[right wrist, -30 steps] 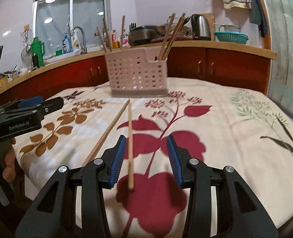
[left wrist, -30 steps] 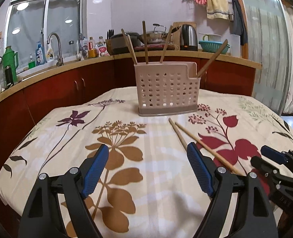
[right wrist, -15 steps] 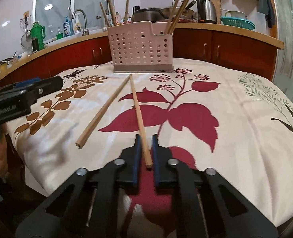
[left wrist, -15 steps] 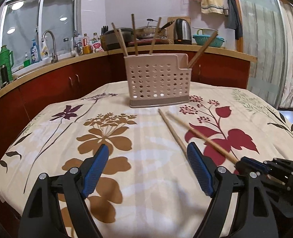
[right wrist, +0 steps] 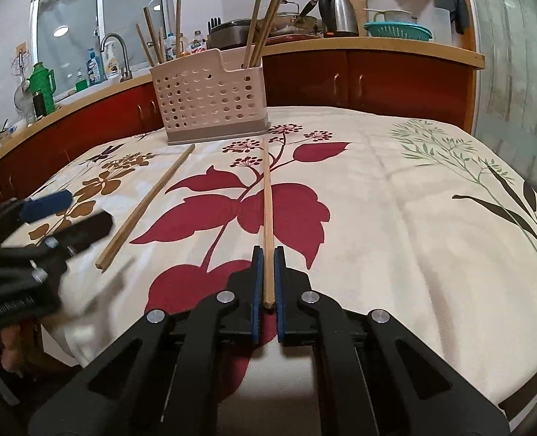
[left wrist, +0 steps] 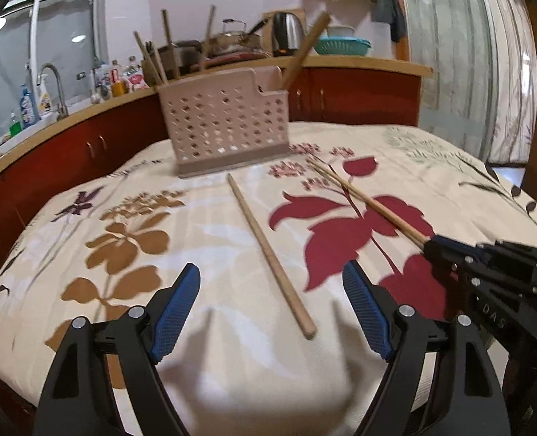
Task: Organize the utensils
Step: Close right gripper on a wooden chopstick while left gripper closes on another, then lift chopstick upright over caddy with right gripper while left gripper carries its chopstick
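A pink perforated utensil holder [right wrist: 210, 103] stands at the far side of the floral tablecloth with several chopsticks upright in it; it also shows in the left wrist view [left wrist: 228, 132]. My right gripper [right wrist: 267, 254] is shut on the near end of one wooden chopstick [right wrist: 267, 196], which points toward the holder. A second chopstick [left wrist: 268, 250] lies loose on the cloth between my left fingertips; it also shows in the right wrist view [right wrist: 148, 203]. My left gripper [left wrist: 270, 289] is open, just short of its near end.
The floral tablecloth [right wrist: 395, 200] covers a round table whose edges drop off near both grippers. A curved kitchen counter [right wrist: 377, 41] with a sink, kettle [right wrist: 335, 12] and bottles runs behind. The left gripper [right wrist: 32, 247] is at the left in the right wrist view.
My right gripper closed on the chopstick and now holds it straight ahead. My left gripper moved right and forward, so the loose chopstick now lies between its open fingers.
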Motion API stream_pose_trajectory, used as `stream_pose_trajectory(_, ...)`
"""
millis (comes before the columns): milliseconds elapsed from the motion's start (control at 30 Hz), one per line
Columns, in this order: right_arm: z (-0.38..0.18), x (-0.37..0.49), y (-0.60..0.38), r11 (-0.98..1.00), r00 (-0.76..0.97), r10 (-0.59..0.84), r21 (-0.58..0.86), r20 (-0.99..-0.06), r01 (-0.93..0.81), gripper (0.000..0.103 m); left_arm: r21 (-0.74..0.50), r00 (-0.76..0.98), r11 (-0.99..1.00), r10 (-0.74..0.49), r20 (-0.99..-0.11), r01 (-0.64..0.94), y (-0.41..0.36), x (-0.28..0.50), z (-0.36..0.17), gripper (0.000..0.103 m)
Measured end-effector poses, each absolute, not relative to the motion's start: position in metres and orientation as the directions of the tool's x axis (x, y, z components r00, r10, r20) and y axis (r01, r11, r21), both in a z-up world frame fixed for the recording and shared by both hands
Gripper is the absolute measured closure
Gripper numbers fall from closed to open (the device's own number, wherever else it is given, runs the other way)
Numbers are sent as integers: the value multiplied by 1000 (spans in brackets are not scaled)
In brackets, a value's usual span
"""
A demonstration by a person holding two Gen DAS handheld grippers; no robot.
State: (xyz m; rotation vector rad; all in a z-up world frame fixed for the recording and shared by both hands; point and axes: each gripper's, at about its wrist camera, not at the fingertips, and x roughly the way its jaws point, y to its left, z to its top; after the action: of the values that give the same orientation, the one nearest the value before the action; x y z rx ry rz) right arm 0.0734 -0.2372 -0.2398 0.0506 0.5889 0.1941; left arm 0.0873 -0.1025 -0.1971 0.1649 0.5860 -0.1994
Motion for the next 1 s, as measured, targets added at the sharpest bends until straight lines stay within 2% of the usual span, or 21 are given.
stream_pose_trajectory(67,-240,74,-238,980,814,199,106,-546,-168,97,113,799,961,-140,-585,251,-108,89,-204,41)
stream_pose_trajectory(233,-240,73,-237,980,814,197,104,-546,-167,97,111,778,965,-120,-617,237,-102,94,-215,60)
stream_pose_trajectory(467,-240,74,-235,981,816,192,94,-544,-168,97,78,781,977,-109,-615,197,-81,97,-217,64)
stream_pose_trajectory(633,-240,75,-233,982,817,185,83,-546,-167,97,88,784,966,-143,-605,244,-87,93,-219,80)
stream_pose_trajectory(733,-240,75,-232,983,818,183,80,-546,-166,97,94,785,961,-153,-601,259,-87,90,-219,84)
stream_pose_trajectory(867,-239,75,-233,983,817,182,78,-547,-166,97,114,788,958,-145,-598,263,-87,88,-219,95)
stream_pose_trajectory(1000,-238,75,-232,983,821,182,78,-542,-166,97,103,783,961,-143,-605,255,-82,88,-218,96)
